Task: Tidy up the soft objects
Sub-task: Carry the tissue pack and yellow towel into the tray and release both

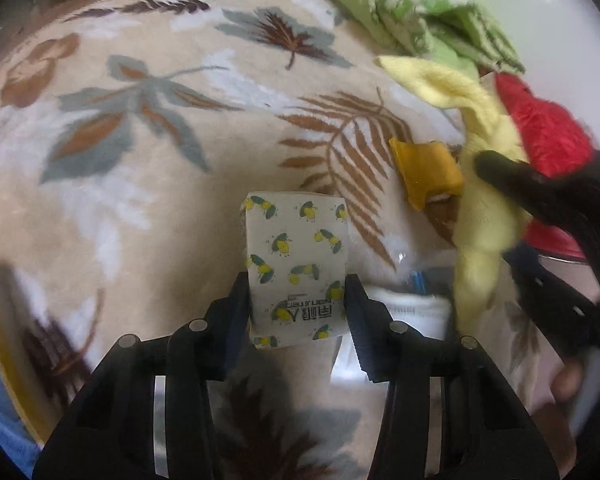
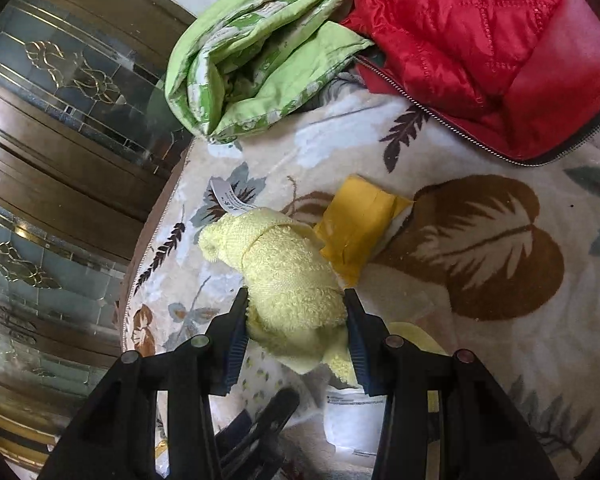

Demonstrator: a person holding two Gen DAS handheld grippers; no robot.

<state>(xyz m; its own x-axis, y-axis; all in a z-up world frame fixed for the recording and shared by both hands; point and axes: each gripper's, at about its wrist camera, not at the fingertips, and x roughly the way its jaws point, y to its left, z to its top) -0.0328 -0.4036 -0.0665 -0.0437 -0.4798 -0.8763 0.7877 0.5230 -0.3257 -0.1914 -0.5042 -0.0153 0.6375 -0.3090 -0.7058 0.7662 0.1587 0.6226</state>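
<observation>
My left gripper [image 1: 297,292] is shut on a white tissue pack [image 1: 297,264] printed with yellow lemons, held above the leaf-patterned blanket [image 1: 140,140]. My right gripper [image 2: 296,308] is shut on a pale yellow towel [image 2: 288,276] with a white label, lifted over the blanket [image 2: 480,340]. The towel [image 1: 480,200] and the right gripper's black finger [image 1: 512,176] also show at the right of the left wrist view. A mustard-yellow pack [image 2: 360,224] lies just beyond the towel; it also shows in the left wrist view [image 1: 428,172].
A folded green quilt [image 2: 260,52] and a red quilted jacket [image 2: 480,48] lie at the far edge of the blanket. A white plastic-wrapped pack [image 2: 356,420] lies under my right gripper. A glass-panelled wooden cabinet [image 2: 60,160] stands to the left.
</observation>
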